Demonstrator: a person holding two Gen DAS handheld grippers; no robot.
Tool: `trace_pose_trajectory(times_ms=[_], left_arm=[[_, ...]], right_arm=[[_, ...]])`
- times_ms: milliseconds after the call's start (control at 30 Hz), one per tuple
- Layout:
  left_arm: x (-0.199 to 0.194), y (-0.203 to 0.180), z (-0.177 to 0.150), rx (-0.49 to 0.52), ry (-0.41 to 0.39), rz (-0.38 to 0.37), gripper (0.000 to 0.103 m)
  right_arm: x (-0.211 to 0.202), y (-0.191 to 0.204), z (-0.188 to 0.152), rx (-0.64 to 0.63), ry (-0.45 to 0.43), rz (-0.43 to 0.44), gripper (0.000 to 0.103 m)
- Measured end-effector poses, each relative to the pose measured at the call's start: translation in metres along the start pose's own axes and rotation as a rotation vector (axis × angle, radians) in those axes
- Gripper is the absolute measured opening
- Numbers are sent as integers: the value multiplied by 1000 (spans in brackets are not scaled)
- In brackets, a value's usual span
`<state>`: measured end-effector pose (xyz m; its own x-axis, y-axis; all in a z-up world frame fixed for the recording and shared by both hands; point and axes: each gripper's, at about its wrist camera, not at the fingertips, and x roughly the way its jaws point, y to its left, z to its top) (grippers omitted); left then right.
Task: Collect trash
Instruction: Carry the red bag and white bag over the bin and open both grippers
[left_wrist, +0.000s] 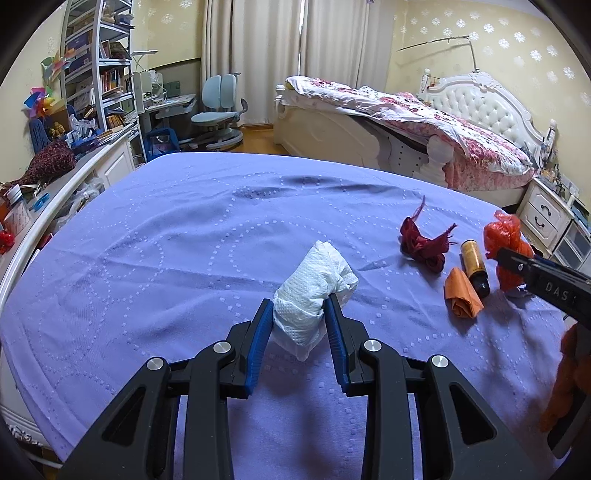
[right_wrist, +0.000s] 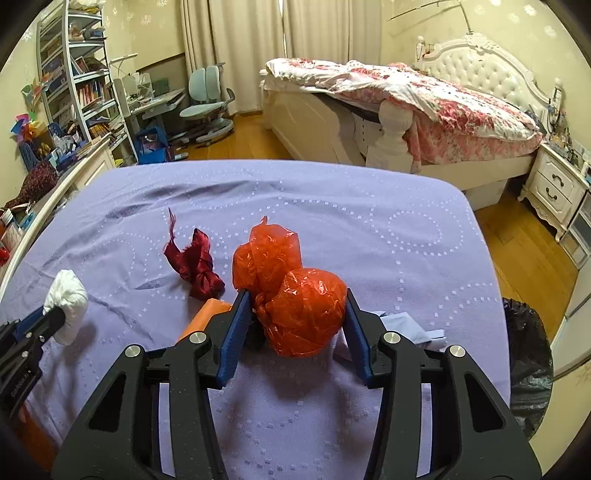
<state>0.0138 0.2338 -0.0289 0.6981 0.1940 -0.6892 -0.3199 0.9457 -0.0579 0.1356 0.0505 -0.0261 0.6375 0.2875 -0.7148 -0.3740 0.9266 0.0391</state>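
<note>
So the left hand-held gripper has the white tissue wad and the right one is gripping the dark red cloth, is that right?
Not quite. The right hand-held gripper grips the orange plastic bag, as the right wrist view shows; the dark red cloth lies loose. The left hand-held gripper does hold the white tissue wad.

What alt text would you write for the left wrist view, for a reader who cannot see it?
The left gripper clamps a crumpled white paper towel above a purple bedspread. To the right lie a dark red fabric scrap, an amber bottle and folded orange paper.
</note>
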Motion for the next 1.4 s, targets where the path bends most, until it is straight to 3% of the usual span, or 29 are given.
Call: trace_pose_trajectory(times_ms=[300,667,1067,1400], left_arm=[[-16,-19,-3,24,-20,-43,32],[-31,-57,-13,82,-26,-104,32],[-46,-97,-25,146,-38,-166,32],[-62,-158,-29,246,-63,-261,32]], right_arm=[[-40,-19,-5,48,-72,1,47],[-69,-51,-34,132,-68,-14,47],[-91,-81,-68,186,-64,-89,47],[-107,-131,-89,268,-75,-172,47]])
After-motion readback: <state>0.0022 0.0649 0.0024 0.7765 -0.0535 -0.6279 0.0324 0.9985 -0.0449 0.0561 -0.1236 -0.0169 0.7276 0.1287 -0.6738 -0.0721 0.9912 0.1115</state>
